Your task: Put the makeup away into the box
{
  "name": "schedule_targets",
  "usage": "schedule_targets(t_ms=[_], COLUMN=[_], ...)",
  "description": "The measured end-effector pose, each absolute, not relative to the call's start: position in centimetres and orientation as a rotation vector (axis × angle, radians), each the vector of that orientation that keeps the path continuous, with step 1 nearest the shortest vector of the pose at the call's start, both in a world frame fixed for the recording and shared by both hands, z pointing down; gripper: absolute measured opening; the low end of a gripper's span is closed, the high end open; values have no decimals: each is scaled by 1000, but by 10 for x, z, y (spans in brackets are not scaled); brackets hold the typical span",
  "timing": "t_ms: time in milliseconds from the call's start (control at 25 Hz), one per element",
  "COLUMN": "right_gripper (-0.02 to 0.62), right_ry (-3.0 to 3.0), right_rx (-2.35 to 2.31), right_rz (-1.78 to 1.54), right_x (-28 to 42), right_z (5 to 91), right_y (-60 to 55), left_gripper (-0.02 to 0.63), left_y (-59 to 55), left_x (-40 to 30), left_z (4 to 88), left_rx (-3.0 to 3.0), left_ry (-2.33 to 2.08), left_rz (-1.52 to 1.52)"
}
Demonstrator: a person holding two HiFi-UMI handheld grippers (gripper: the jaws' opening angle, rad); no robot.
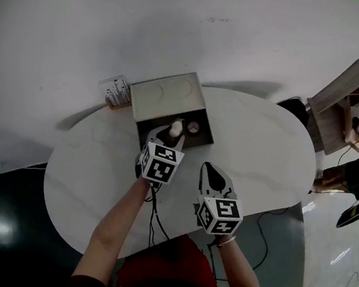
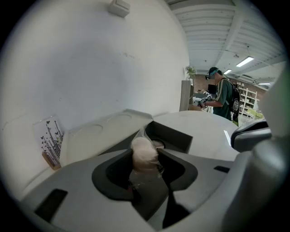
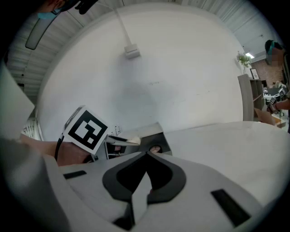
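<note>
**Head view, with both gripper views.** The left hand-held gripper [image 1: 169, 137] reaches over the front edge of the grey box [image 1: 146, 111]. Its jaws are clamped on a pale makeup puff [image 2: 144, 152] in clear wrap. The puff stands upright between the pads, just above the open compartment. The box sits on the far side of the white oval surface [image 1: 263, 150], near the wall, with its lid [image 1: 166, 92] thrown back. A small round item [image 1: 193, 127] lies inside the box. A printed card [image 1: 114, 91] stands just beside the box, on its left. The right hand-held gripper [image 1: 207, 170] is held over the surface nearer the person, apart from the box. Its jaws are closed tip to tip with nothing between them. A person [image 2: 222, 96] stands in the background of the left gripper view.
</note>
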State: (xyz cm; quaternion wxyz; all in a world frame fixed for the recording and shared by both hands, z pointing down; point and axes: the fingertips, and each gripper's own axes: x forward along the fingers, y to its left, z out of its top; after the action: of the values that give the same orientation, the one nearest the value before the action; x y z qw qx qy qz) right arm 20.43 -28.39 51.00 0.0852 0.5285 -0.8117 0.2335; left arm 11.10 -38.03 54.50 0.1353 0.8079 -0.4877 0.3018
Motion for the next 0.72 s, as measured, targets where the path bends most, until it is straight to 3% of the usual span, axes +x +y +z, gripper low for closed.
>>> schedule_targets(t_ms=[720], right_gripper=[12], right_ry=[-2406], right_rx=[1564], right_rz=[724], right_x=[206], right_z=[518], right_y=[-288], left_gripper=[183], left_y=[-380], left_x=[117], left_z=[566], left_rx=[2289], left_ry=[-1319], left_rz=[1073])
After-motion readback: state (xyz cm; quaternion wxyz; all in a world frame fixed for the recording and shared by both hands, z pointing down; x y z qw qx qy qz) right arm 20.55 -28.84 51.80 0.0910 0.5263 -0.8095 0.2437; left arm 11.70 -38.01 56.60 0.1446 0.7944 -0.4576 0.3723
